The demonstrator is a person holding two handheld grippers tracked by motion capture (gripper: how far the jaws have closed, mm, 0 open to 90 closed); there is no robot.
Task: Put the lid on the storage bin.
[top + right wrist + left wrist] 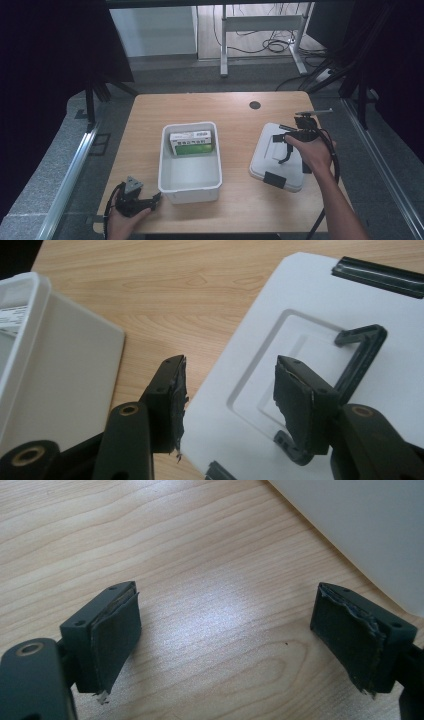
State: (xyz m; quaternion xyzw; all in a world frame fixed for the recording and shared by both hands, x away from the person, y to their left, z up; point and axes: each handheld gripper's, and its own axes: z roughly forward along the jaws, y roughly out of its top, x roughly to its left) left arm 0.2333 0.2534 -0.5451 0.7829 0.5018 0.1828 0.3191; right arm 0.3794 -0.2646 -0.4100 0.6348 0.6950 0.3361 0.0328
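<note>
On a light wooden table (pixel 235 107), seen from above: a white lid (pixel 280 156) with a black folding handle (pixel 281 146) lying flat at the right, beside an open white bin (pixel 190 177) holding a green-and-white box (pixel 192 141) against its far wall. Right gripper (pixel 292 131) poised over the lid in the person's right hand (pixel 312 150), jaws parted and empty, pressing on nothing. From the right gripper view: right gripper (pixel 227 405) straddling the lid's near-left edge, one jaw over bare wood beside the lid (pixel 320 340), the other above the recessed panel, just in front of the raised black handle (pixel 360 352); a black clip (pixel 377 275) on the lid's far edge; the bin's white wall (pixel 55 360) at the left, apart from the lid with a strip of table (pixel 165 290) between. At the table's near-left corner, left gripper (pixel 150 202) held low in the left hand (pixel 122 220), jaws toward the bin's near corner, cable looped beside it. From the left gripper view: left gripper (pixel 225 630) with jaws spread wide over bare wood grain (pixel 200 555), nothing between the worn black pads (pixel 117 630), the bin's pale wall (pixel 370 525) at the upper right. Beyond the table, a grey floor with desk legs (pixel 223 45) and loose cables (pixel 270 45).
</note>
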